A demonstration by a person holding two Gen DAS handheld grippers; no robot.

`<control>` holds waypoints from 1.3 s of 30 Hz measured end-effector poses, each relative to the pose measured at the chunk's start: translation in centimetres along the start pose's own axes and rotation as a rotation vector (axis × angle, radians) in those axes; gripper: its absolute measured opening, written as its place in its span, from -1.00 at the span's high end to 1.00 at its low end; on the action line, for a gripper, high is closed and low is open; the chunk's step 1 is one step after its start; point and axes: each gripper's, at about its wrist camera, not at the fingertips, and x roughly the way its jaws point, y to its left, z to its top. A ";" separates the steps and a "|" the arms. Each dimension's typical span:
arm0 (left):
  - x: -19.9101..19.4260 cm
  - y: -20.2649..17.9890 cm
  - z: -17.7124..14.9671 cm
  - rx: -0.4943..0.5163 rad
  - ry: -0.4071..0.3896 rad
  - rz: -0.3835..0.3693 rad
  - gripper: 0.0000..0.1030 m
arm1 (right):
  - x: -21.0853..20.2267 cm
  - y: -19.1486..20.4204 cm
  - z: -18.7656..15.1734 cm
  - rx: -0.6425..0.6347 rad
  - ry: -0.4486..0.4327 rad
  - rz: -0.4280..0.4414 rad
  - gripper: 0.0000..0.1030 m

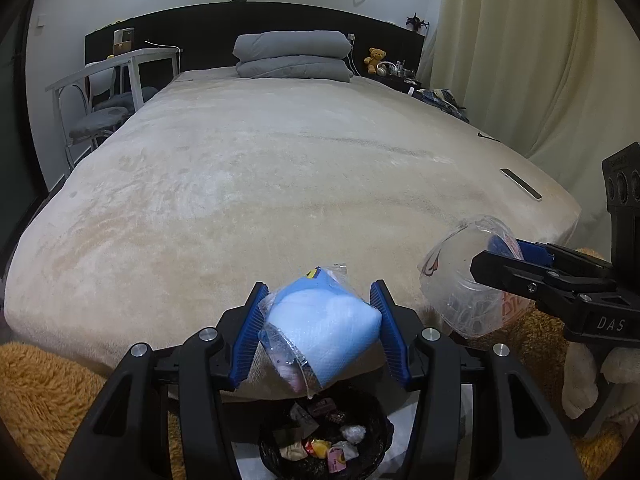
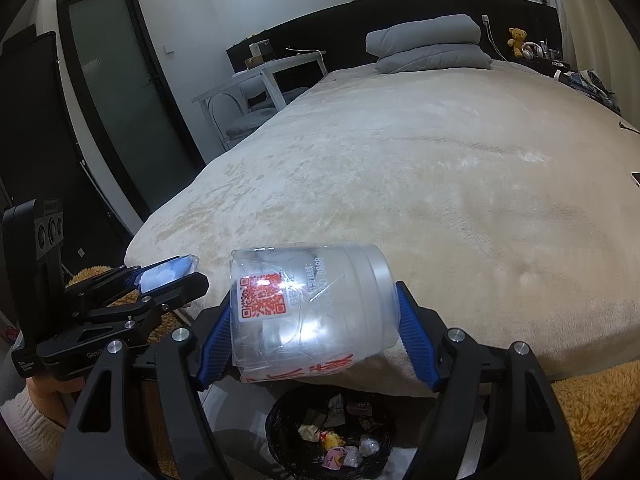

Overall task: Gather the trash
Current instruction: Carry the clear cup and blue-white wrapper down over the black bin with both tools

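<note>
So I've got a soft blue-and-white pack in clear plastic wrap (image 1: 320,320) squeezed between my left fingers, hanging right above the black-lined trash bin (image 1: 326,436) sitting at 6 o'clock. Over at 3 o'clock from it, my right fingers pinch a clear plastic cup (image 2: 312,312) tipped on its side, red QR code and red lettering showing. The bin's already got crumpled wrappers (image 2: 340,440) inside.

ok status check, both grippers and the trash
Left gripper shut on blue tissue pack. Right gripper shut on clear plastic cup. Both above the trash bin, nothing in the way.
</note>
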 end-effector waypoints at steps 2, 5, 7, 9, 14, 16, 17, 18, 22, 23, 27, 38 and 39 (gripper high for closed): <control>-0.4 -0.2 -0.5 0.005 0.002 0.001 0.00 | -0.3 0.3 -0.5 -0.004 0.004 0.002 -0.41; -0.9 -0.3 -1.3 0.005 0.005 -0.001 0.00 | -0.7 0.7 -1.4 -0.004 0.012 0.006 -0.41; -1.2 -0.5 -1.9 0.008 0.011 0.000 0.00 | -0.9 0.9 -1.8 -0.004 0.018 0.012 -0.41; -1.3 -0.6 -2.4 0.011 0.017 -0.001 0.00 | -1.1 1.2 -2.4 -0.004 0.028 0.018 -0.41; -1.5 -1.1 -3.4 0.027 0.035 -0.004 0.00 | -1.3 1.9 -3.2 -0.021 0.041 0.017 -0.41; -1.6 -1.1 -3.8 0.028 0.043 -0.005 0.00 | -1.3 2.0 -3.5 -0.021 0.049 0.023 -0.41; -1.6 -1.1 -4.0 0.029 0.047 -0.004 0.00 | -1.3 2.0 -3.6 -0.022 0.051 0.025 -0.41; -1.5 -1.1 -4.1 0.030 0.052 -0.004 0.00 | -1.2 2.0 -3.7 -0.023 0.055 0.026 -0.41; -0.9 -0.5 -4.6 0.009 0.098 -0.017 0.00 | -0.4 2.1 -4.0 -0.033 0.091 0.018 -0.41; -0.5 -0.3 -4.7 -0.004 0.117 -0.024 0.00 | -0.2 2.0 -4.0 -0.033 0.099 0.018 -0.41; 1.0 0.1 -5.5 -0.029 0.195 -0.047 0.00 | 1.1 1.8 -4.3 -0.020 0.160 0.012 -0.41; 6.6 0.2 -8.0 -0.060 0.447 -0.039 -0.01 | 6.2 0.7 -6.1 0.067 0.376 0.000 -0.41; 6.9 0.2 -8.3 -0.063 0.463 -0.039 -0.01 | 6.7 0.5 -6.3 0.078 0.397 -0.007 -0.41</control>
